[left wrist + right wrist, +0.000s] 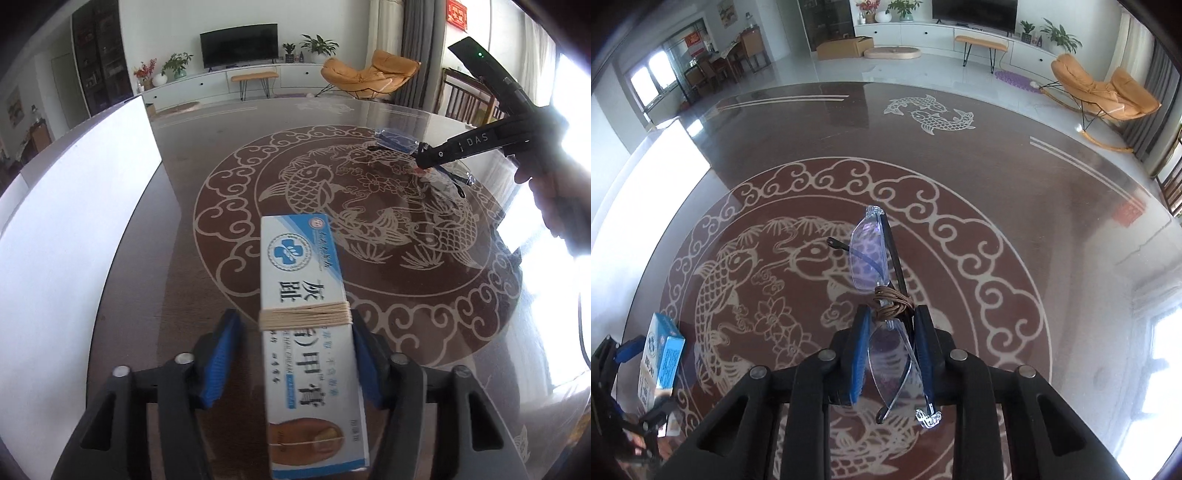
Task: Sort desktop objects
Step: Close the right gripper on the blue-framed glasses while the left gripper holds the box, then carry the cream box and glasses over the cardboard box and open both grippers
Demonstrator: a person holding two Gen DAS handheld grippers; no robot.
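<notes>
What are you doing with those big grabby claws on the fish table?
A person is sorting things on the fish-patterned table, holding a gripper in each hand. The left gripper has a blue-and-white nail cream box, wrapped with tan string, between its fingers; only the right-hand pad seems to touch it, with a gap on the other side. The right gripper is shut on folded rimless glasses, bound with brown cord. A white board stands at the table's left.

Two close wrist views, angled down, sharing the table (406, 295).
</notes>
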